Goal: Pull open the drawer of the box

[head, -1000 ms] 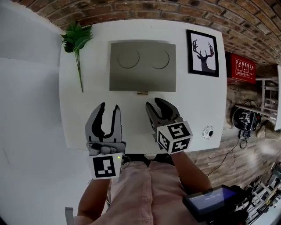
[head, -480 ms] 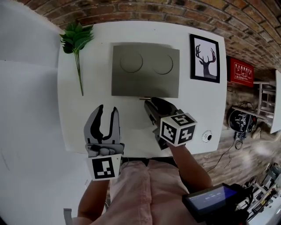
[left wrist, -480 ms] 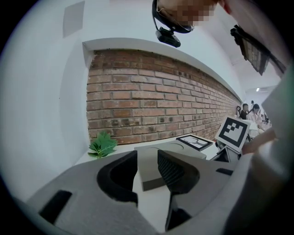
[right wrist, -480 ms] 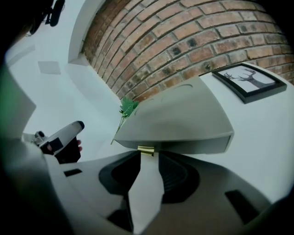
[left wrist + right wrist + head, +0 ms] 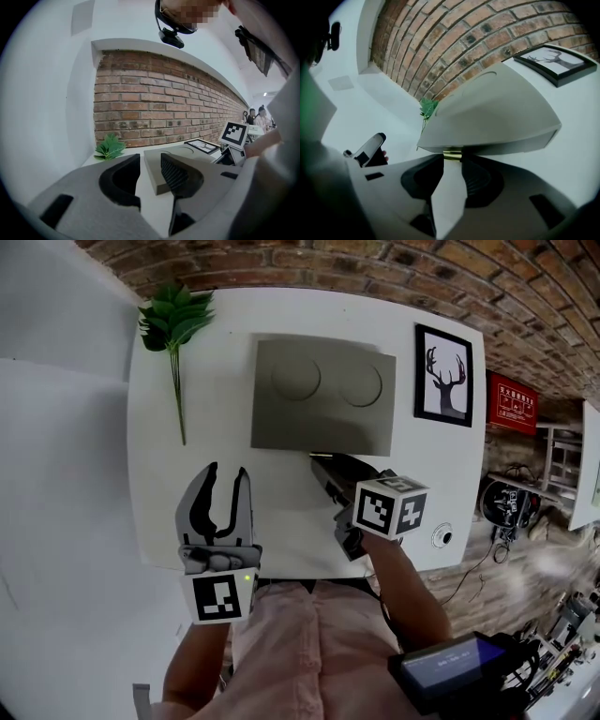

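A: While the left gripper (image 5: 228, 476) is hanging splayed and empty over the table (image 5: 169, 502), well short of the box (image 5: 323, 397), the right gripper (image 5: 452, 160) is pinching the brass pull (image 5: 452, 153) at the box's near face.

B: Drawer is sitting shut yet, I'm judging, so the grasp step is wrapping up. The next move is calling for a straight, level draw toward the body. Nothing is bracing the box, so it may be sliding along too.

A: Head view is losing the pull under the right jaws. The drawer's seam is lying in shadow, so I'm not making out how deep the pads are biting.
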`<state>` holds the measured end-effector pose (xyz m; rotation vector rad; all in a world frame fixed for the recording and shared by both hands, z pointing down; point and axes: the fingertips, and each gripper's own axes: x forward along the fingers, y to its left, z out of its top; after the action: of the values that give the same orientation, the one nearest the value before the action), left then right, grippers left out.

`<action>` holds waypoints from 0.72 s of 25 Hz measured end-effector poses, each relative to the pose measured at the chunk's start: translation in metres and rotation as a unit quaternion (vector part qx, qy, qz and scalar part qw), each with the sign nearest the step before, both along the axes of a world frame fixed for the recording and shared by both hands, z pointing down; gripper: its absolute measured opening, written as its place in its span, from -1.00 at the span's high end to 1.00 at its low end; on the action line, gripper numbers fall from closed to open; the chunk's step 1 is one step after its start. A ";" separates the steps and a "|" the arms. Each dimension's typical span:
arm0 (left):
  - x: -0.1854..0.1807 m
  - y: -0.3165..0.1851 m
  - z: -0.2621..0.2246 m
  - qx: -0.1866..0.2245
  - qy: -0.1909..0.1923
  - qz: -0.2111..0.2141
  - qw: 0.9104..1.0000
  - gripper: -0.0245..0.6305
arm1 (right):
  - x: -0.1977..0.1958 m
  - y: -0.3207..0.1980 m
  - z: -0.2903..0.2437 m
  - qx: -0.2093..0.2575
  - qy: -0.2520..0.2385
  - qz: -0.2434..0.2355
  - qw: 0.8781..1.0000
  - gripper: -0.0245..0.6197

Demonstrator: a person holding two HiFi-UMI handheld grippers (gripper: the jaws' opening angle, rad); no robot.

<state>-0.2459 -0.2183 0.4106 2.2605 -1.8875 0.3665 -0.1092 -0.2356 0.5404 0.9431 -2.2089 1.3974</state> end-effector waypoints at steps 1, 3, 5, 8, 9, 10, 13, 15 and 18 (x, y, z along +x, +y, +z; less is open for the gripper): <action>-0.001 -0.001 0.000 0.001 0.001 0.001 1.000 0.48 | 0.000 0.000 0.000 -0.002 -0.001 0.001 1.000 0.53; -0.003 -0.002 -0.002 0.006 0.001 0.004 1.000 0.48 | 0.001 0.001 0.001 -0.003 -0.003 0.003 1.000 0.53; -0.005 -0.001 -0.003 0.008 0.001 0.007 1.000 0.48 | 0.001 0.001 0.000 -0.005 -0.012 0.007 1.000 0.55; -0.012 0.002 -0.003 0.004 -0.001 0.006 1.000 0.48 | 0.002 -0.001 -0.002 -0.017 -0.034 0.019 0.999 0.58; -0.014 0.003 -0.002 0.003 -0.001 0.005 1.000 0.48 | 0.003 -0.002 -0.003 -0.020 -0.037 0.023 0.999 0.58; -0.015 0.004 -0.002 0.002 -0.001 0.005 1.000 0.48 | 0.004 -0.003 -0.002 -0.023 -0.038 0.027 0.999 0.59; -0.017 0.005 -0.002 0.004 0.001 0.007 1.000 0.48 | 0.006 -0.004 -0.001 -0.027 -0.043 0.035 0.998 0.62; -0.016 0.005 -0.002 0.007 0.002 0.010 1.000 0.48 | 0.005 -0.003 -0.001 -0.028 -0.047 0.040 0.998 0.65; -0.014 0.005 -0.004 0.006 0.002 0.017 1.000 0.48 | 0.005 -0.001 -0.002 -0.031 -0.056 0.048 0.997 0.68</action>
<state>-0.2602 -0.2132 0.4067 2.3023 -1.8567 0.3547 -0.1040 -0.2366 0.5383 0.9820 -2.2126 1.5894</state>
